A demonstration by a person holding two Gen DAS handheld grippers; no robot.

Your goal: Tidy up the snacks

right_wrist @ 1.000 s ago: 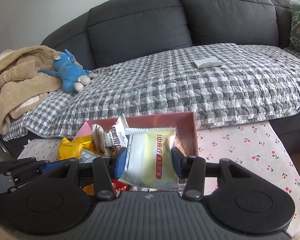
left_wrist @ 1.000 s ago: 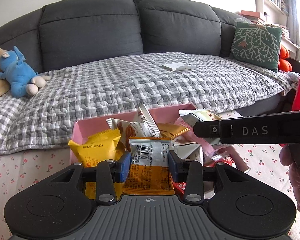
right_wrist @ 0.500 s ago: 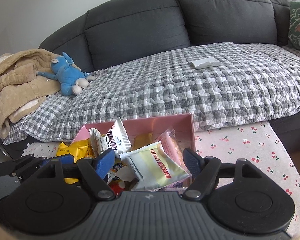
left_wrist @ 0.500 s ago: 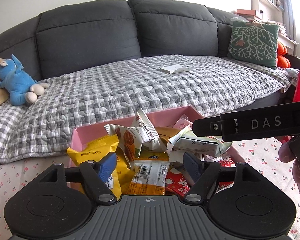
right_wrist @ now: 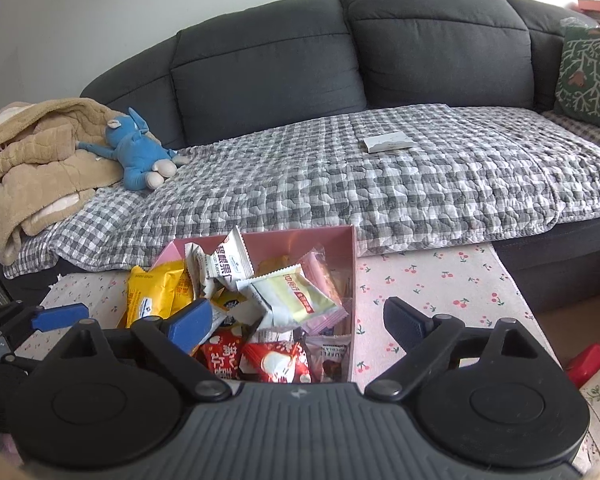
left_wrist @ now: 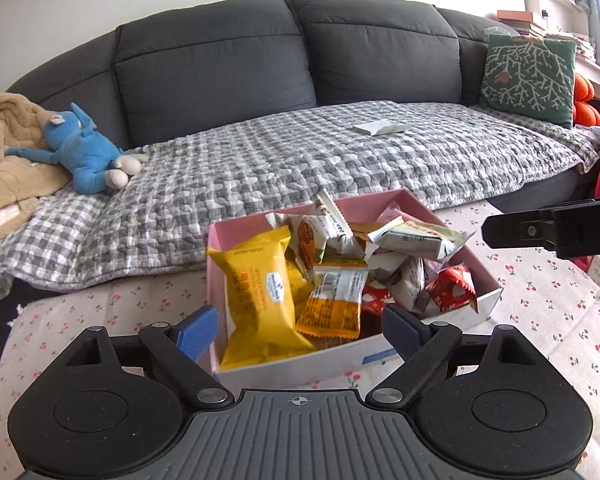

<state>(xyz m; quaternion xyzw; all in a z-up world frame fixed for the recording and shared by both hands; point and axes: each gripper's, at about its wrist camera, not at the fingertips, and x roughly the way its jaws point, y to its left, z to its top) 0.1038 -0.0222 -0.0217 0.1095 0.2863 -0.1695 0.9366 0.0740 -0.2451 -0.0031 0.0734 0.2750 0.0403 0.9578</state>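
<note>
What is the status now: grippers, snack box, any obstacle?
Left gripper and right gripper opening, nothing held. Pink snack box heaped with packets. Nothing in the way.

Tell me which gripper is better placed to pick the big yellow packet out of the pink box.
Probably left: the left gripper, jaws opening and empty, has the yellow packet directly ahead in the pink box.

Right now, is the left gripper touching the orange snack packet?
Apart. In the left wrist view, the opening left gripper holds nothing; the orange snack packet lies in the pink box.
</note>
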